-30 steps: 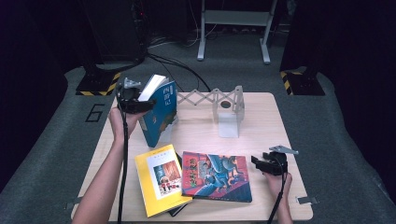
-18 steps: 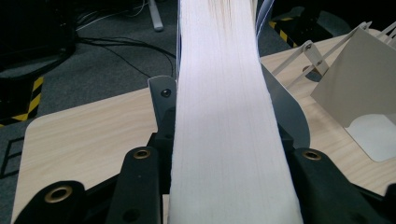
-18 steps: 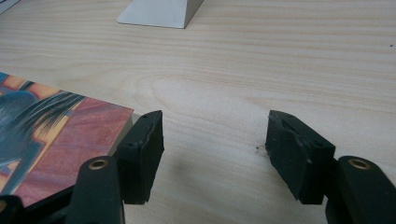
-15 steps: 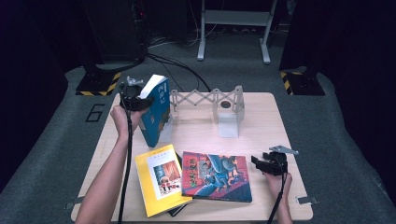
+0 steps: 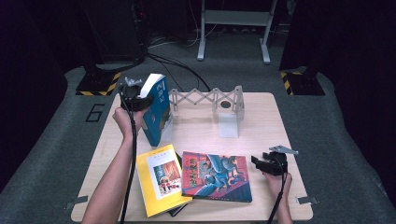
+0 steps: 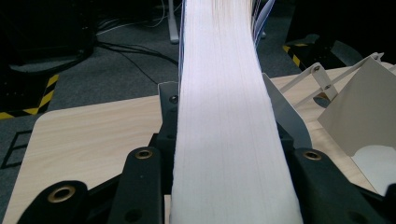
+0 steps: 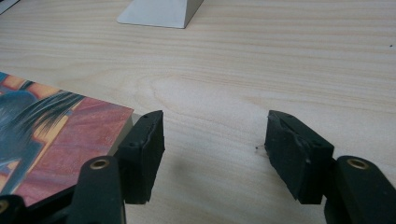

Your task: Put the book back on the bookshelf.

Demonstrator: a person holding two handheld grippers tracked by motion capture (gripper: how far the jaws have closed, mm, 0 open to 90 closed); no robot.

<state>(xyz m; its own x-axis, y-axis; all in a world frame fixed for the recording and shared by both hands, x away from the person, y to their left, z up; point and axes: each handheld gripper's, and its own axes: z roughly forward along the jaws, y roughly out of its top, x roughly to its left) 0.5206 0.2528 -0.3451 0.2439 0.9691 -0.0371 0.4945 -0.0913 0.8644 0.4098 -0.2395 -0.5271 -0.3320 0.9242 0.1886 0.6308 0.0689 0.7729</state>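
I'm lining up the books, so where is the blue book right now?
In the high view the blue book stands upright at the table's far left, clamped in the left gripper, beside the left end of the white folding rack.

left hand-held gripper (image 5: 140, 95) raised, jaws clamped; right hand-held gripper (image 5: 259, 163) low, agape.

three cameras, one table

the high view looks forward and down over the whole wooden table (image 5: 261, 116) from well back. the left gripper view sits tight against the blue book (image 6: 233, 140), facing the white folding rack (image 6: 359, 107). the right gripper view skims low over the tabletop, sharing the red book (image 7: 56, 140) with the high view.
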